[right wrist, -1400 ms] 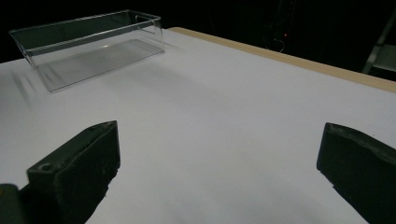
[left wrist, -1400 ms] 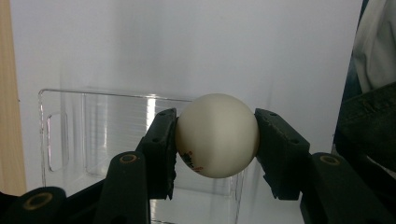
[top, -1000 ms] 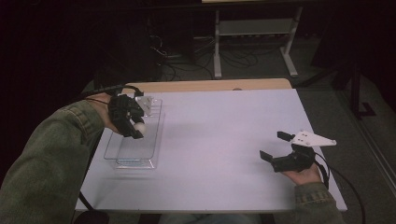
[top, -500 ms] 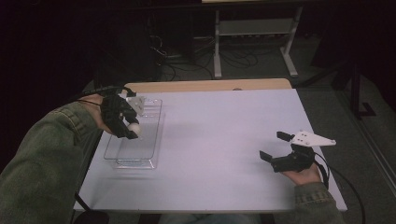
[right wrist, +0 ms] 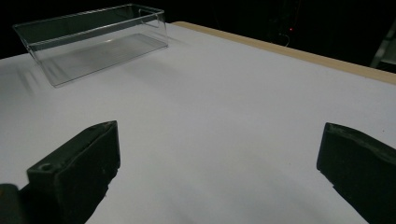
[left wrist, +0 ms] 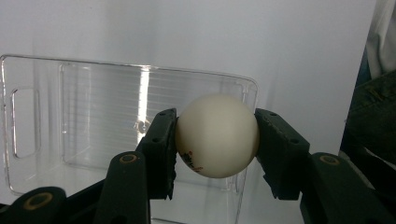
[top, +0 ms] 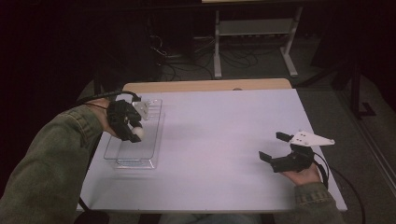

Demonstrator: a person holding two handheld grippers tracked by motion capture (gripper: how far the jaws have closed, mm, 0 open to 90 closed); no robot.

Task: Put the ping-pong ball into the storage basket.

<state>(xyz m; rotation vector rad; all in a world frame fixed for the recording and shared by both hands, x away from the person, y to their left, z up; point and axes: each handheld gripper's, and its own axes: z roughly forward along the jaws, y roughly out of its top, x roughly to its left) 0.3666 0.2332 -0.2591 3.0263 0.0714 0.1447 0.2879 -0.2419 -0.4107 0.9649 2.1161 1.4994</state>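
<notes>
1. High view: the left gripper (top: 133,129) is seen over the clear plastic bin (top: 116,156) at the left side of the white table (top: 219,140), clamped on a white ball (top: 137,133). The bin's long axis runs away from the person, and the ball is held above its middle part. The right gripper (top: 275,149) is held well apart at the right side of the table, jaws spread, with nothing between them.

2. Left gripper view: the ball (left wrist: 217,135) is pinched between both jaws, and the bin (left wrist: 93,121) lies directly beyond and below it. A release into the bin is judged the likely next move, and it turns on the ball being straight over the bin floor rather than over a wall.

3. Right gripper view: the jaws are seen wide apart over bare table, and the bin (right wrist: 93,39) is seen far off, so the left hand is much the nearer.
</notes>
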